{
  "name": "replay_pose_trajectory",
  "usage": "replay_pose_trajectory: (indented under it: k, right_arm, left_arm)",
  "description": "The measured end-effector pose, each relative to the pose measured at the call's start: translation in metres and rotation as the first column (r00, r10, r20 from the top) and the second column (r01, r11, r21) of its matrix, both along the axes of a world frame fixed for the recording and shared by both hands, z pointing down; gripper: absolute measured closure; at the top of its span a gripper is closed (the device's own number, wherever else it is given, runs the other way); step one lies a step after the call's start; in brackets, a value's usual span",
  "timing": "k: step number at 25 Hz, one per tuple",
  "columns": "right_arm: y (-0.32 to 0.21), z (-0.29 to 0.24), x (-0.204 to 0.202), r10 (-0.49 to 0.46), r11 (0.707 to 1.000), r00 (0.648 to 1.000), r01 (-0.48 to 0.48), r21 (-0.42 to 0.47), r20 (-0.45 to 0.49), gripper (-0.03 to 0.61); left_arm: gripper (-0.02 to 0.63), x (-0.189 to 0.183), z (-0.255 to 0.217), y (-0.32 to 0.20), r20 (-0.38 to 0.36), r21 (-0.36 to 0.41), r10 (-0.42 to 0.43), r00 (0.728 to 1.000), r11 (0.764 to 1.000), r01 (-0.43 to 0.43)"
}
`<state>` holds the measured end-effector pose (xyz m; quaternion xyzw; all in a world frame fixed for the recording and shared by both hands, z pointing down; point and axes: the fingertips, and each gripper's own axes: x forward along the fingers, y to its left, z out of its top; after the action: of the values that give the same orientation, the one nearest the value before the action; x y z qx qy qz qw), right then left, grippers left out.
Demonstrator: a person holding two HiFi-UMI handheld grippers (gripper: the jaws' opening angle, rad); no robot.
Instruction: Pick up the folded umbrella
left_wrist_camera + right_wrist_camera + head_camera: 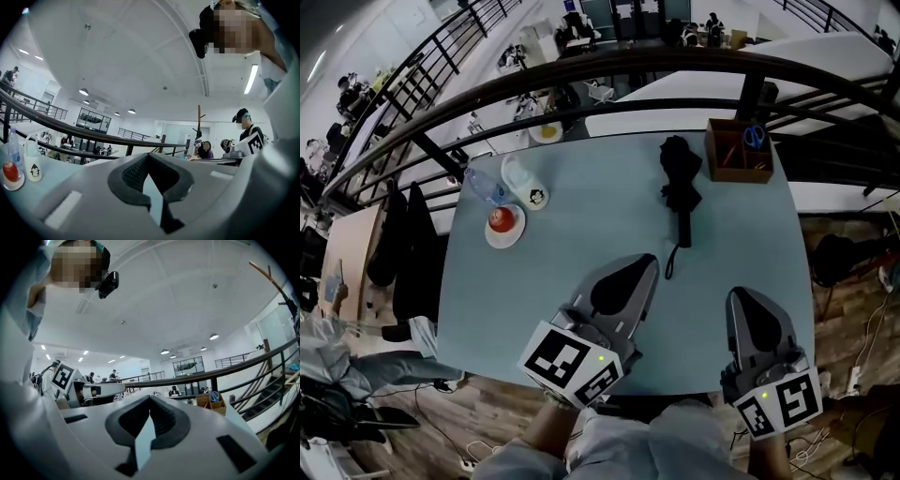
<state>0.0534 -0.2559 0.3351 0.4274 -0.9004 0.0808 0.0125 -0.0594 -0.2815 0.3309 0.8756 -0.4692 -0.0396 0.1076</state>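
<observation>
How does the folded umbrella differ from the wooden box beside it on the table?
The umbrella is black fabric; the wooden box is brown. The umbrella lies flat, long and narrow; the box stands squat, open on top, holding blue-handled scissors. Both rest on the table, at its far side, slightly apart.

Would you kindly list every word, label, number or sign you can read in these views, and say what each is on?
No legible words or numbers anywhere.
marker cube on the left gripper, and likewise on the right gripper: black-and-white square patterns only, no letters.
mug: a cartoon figure, no text.
bottle: label too small to read.
</observation>
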Motion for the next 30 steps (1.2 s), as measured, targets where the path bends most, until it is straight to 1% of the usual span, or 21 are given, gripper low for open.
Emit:
replay_pose_trajectory:
  k: [2, 4, 9, 11, 16, 18, 20, 23, 24, 26, 30]
  right_arm:
    - [-0.013, 0.006, 0.005, -0.001, 1.0, 1.0, 0.001, -0.012, 0.005, 0.578]
    - [-0.027, 0.011, 0.01, -0.013, 0.999, 1.0, 0.014, -0.031, 0.013, 0.58]
    - [-0.057, 0.017, 0.018, -0.072, 0.993, 0.997, 0.075, -0.09, 0.03, 0.58]
    - [-0.066, 0.026, 0.022, -0.094, 0.99, 0.995, 0.096, -0.103, 0.022, 0.578]
    - [-0.092, 0.045, 0.032, -0.144, 0.982, 0.989, 0.145, -0.123, 0.015, 0.58]
    - [-0.102, 0.052, 0.035, -0.158, 0.978, 0.987, 0.159, -0.133, 0.022, 0.58]
    - [-0.109, 0.058, 0.039, -0.168, 0.975, 0.985, 0.17, -0.145, 0.03, 0.578]
    - [-0.116, 0.061, 0.046, -0.178, 0.97, 0.983, 0.183, -0.159, 0.045, 0.579]
    - [-0.118, 0.061, 0.049, -0.181, 0.969, 0.982, 0.186, -0.163, 0.05, 0.58]
    - [-0.122, 0.064, 0.055, -0.184, 0.966, 0.981, 0.191, -0.172, 0.056, 0.58]
    - [-0.132, 0.072, 0.069, -0.183, 0.962, 0.981, 0.192, -0.192, 0.066, 0.579]
  left_arm:
    - [0.609, 0.004, 0.006, -0.013, 0.004, -0.016, 0.013, 1.0, 1.0, -0.013]
    - [0.609, 0.008, 0.01, -0.028, 0.015, -0.034, 0.006, 1.0, 0.999, -0.005]
    - [0.609, 0.007, 0.017, -0.073, 0.058, -0.087, -0.071, 0.996, 0.993, 0.076]
    - [0.609, 0.007, 0.025, -0.089, 0.064, -0.11, -0.089, 0.994, 0.989, 0.096]
    - [0.607, 0.016, 0.047, -0.131, 0.015, -0.177, -0.081, 0.997, 0.981, 0.083]
    - [0.607, 0.021, 0.06, -0.149, 0.01, -0.216, -0.068, 0.998, 0.974, 0.069]
    - [0.606, 0.028, 0.075, -0.166, 0.004, -0.264, -0.058, 0.998, 0.963, 0.057]
    - [0.598, 0.037, 0.086, -0.186, -0.032, -0.333, -0.053, 0.998, 0.942, 0.039]
    - [0.59, 0.04, 0.088, -0.192, -0.041, -0.347, -0.05, 0.998, 0.937, 0.033]
    - [0.553, 0.047, 0.093, -0.204, -0.043, -0.374, -0.043, 0.998, 0.927, 0.024]
    - [0.446, 0.058, 0.111, -0.229, -0.024, -0.433, -0.039, 0.999, 0.901, 0.024]
